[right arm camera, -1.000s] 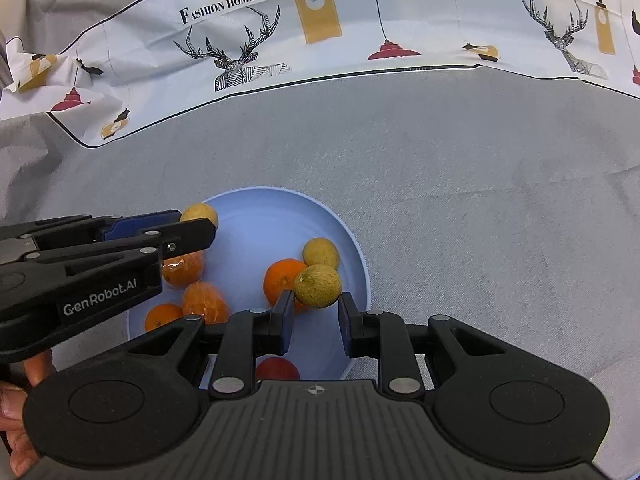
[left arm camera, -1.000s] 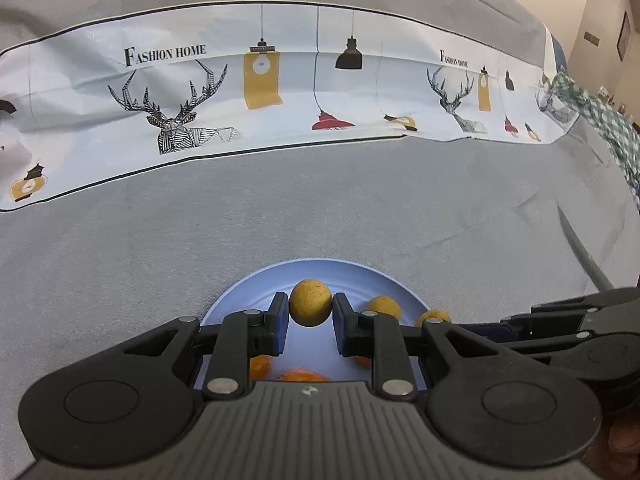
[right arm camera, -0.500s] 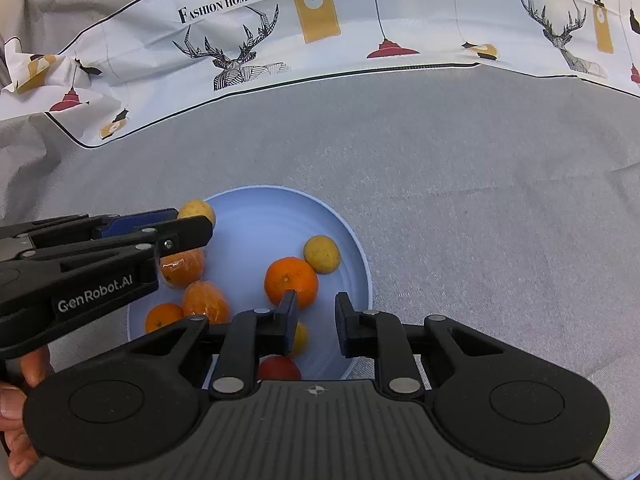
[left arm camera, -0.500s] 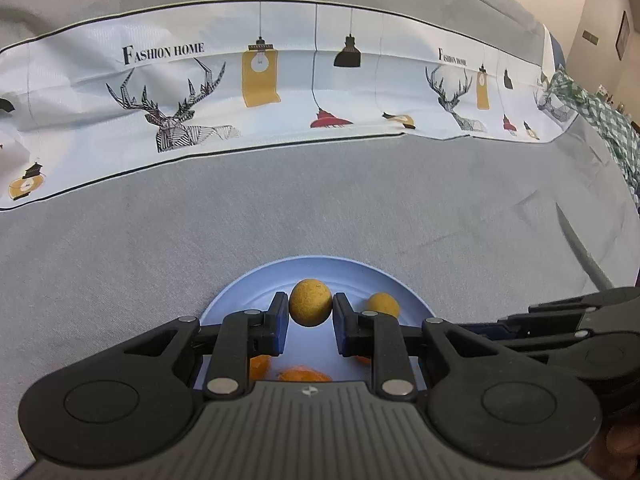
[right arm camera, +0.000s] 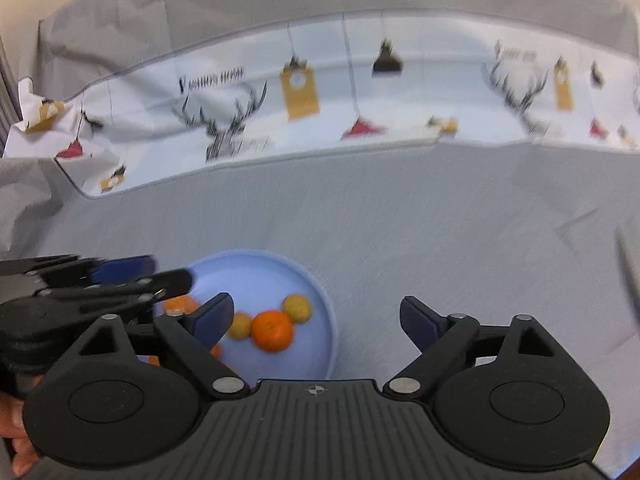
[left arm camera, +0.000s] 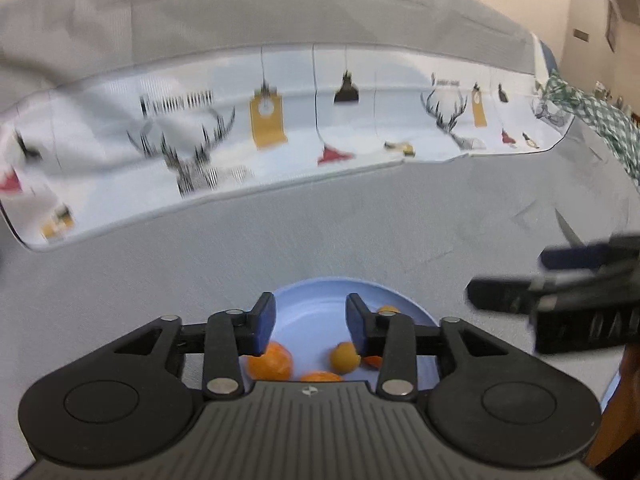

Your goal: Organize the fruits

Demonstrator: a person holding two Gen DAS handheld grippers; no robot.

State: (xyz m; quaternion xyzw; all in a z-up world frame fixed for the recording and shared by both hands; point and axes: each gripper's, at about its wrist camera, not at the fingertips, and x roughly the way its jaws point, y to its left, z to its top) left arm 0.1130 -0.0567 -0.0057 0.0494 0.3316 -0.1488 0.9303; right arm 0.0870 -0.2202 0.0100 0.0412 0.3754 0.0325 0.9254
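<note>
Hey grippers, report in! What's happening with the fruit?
Left gripper open, empty. Right gripper open, empty. Fruit in blue plate: orange, yellow ones. Nothing blocking.

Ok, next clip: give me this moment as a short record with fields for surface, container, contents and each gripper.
surface: grey cloth, printed deer-pattern cloth behind it
container: blue plate
contents: orange, two yellowish fruits beside it, more orange fruit partly hidden
left gripper: open, holding nothing, above the plate
right gripper: open wide, holding nothing, at the plate's right edge
image quality: motion blur in both views
</note>
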